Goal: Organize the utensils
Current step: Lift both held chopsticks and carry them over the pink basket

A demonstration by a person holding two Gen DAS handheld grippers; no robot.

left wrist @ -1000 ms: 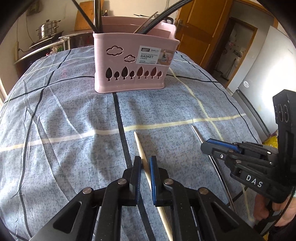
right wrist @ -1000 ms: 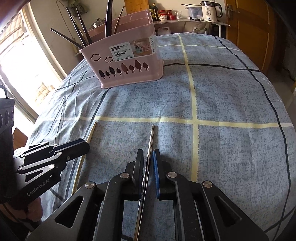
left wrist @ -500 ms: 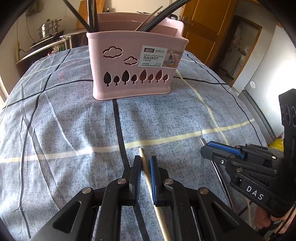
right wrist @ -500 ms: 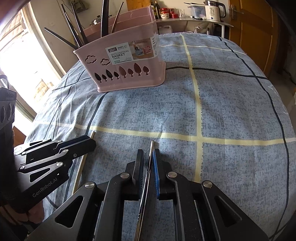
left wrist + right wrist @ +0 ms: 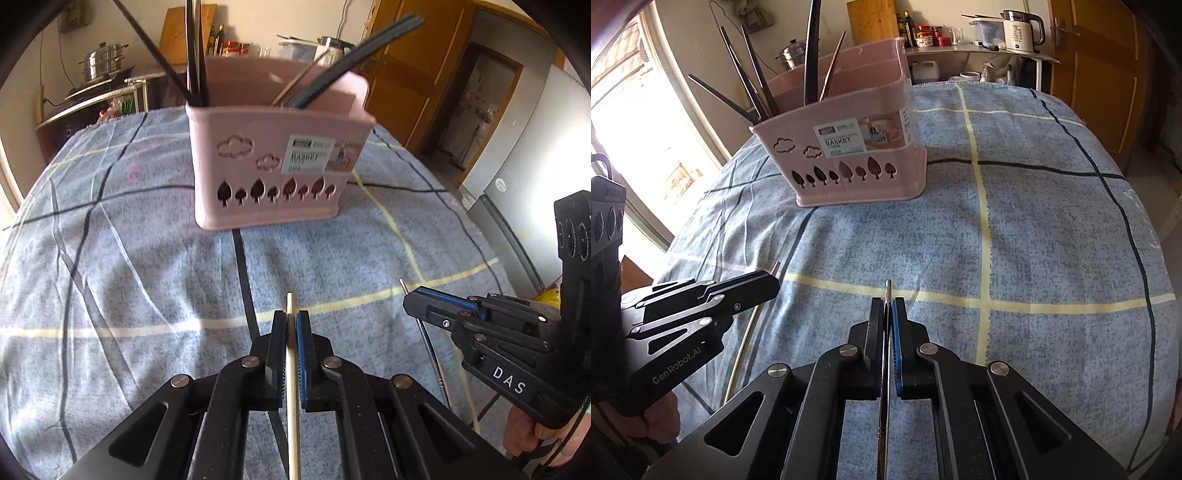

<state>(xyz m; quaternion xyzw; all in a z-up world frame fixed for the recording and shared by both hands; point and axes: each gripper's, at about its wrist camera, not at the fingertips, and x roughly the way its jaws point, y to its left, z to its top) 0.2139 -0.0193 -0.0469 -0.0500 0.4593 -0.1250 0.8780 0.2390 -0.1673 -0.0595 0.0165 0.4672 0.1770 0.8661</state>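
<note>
On the blue checked cloth, the left gripper (image 5: 293,325) has its jaws closed on a wooden chopstick (image 5: 293,406). To its right, the right gripper (image 5: 887,314) pinches a metal chopstick (image 5: 882,435) in narrow jaws. The pink basket (image 5: 849,155) stands ahead of both, well apart, with dark utensils upright inside.

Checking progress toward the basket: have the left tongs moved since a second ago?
Yes. The left tongs, shut on the wooden chopstick, have advanced toward the pink basket, which now looms larger and nearer.
</note>
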